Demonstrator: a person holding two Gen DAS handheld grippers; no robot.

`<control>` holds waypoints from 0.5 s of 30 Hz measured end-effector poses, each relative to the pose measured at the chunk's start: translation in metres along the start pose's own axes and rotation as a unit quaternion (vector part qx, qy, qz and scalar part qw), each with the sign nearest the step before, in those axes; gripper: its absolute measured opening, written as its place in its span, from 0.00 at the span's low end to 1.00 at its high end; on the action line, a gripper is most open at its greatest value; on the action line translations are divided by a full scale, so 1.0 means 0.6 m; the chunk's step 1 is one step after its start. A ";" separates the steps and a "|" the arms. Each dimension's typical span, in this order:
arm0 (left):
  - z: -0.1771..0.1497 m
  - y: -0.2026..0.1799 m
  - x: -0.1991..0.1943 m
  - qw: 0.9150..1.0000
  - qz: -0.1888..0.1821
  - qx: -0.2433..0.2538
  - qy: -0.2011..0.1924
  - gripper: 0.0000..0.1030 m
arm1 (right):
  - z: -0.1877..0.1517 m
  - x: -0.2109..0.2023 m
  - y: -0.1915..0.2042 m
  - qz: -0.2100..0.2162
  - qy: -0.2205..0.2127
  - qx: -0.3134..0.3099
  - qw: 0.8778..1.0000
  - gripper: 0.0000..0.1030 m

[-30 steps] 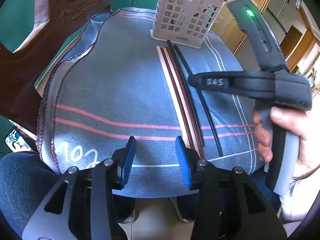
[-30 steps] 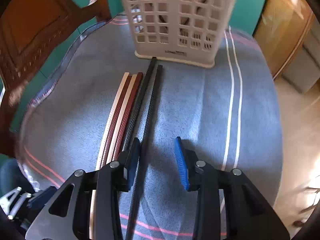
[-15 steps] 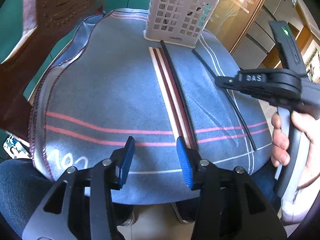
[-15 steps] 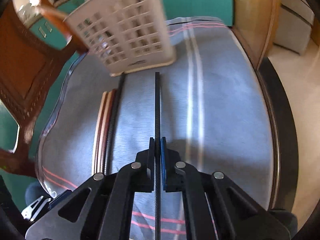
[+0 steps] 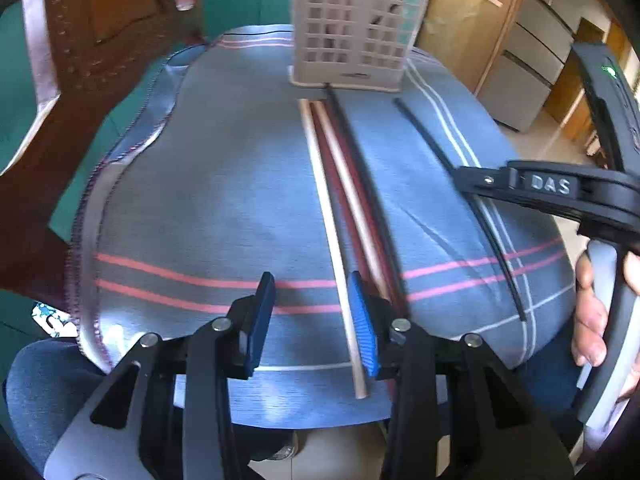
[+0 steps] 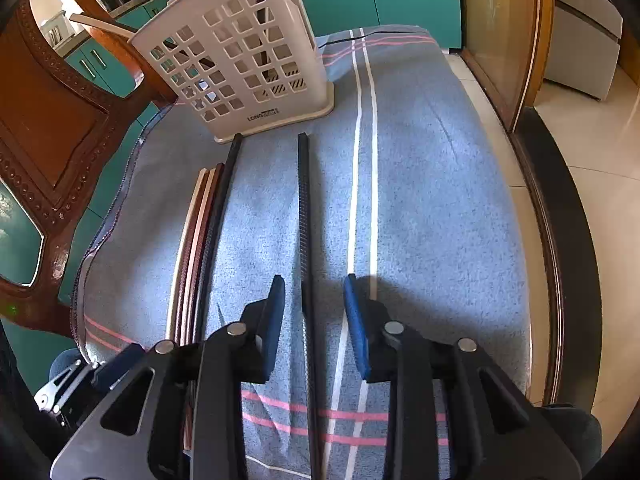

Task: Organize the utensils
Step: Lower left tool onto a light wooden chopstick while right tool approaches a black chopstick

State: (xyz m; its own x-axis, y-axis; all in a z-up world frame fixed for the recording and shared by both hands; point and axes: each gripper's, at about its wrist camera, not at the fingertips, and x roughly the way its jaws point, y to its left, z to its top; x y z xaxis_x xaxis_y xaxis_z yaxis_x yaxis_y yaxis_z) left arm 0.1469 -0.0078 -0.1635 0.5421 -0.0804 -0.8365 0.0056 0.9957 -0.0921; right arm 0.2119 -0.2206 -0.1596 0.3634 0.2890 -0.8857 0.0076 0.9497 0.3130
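Both jaw pairs stand apart and hold nothing. Going left to right in my left wrist view: the left gripper (image 5: 312, 320) hovers low centre, its right blue pad beside the near end of the pale wooden chopstick (image 5: 332, 236). Next lie the dark red chopstick (image 5: 340, 200), a second pale one and a black one, all packed side by side, long axes running up-frame to the cream perforated plastic utensil basket (image 5: 352, 32). Farther right lies the lone black ribbed chopstick (image 5: 440, 152), partly crossed by the right gripper.

In my right wrist view, that chopstick (image 6: 304, 208) runs straight between the right gripper (image 6: 314, 316) pads, nearer the left pad, pointing just right of the basket (image 6: 240, 64). I judge the right hand nearer. Only this view shows the alignment.
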 end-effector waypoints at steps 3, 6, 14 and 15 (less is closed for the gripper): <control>0.001 0.010 -0.003 1.000 0.005 -0.013 0.001 0.38 | 0.001 0.000 0.000 0.000 -0.001 -0.001 1.000 0.31; 0.003 0.014 -0.006 1.000 0.015 -0.019 -0.004 0.38 | 0.001 0.002 0.002 0.000 -0.001 -0.003 1.000 0.35; 0.004 0.010 -0.007 1.000 0.016 -0.011 -0.002 0.38 | -0.002 0.005 0.008 0.001 -0.002 -0.014 1.000 0.43; 0.003 0.008 -0.007 1.000 0.014 -0.009 -0.001 0.39 | -0.002 0.005 0.010 -0.001 -0.003 -0.017 1.000 0.44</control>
State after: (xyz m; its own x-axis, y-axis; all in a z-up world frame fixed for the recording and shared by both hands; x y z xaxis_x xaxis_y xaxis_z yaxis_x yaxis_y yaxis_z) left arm 0.1464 -0.0024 -0.1595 0.5432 -0.0523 -0.8379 -0.0251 0.9966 -0.0786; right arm 0.2118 -0.2138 -0.1611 0.3686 0.2875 -0.8840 -0.0231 0.9535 0.3005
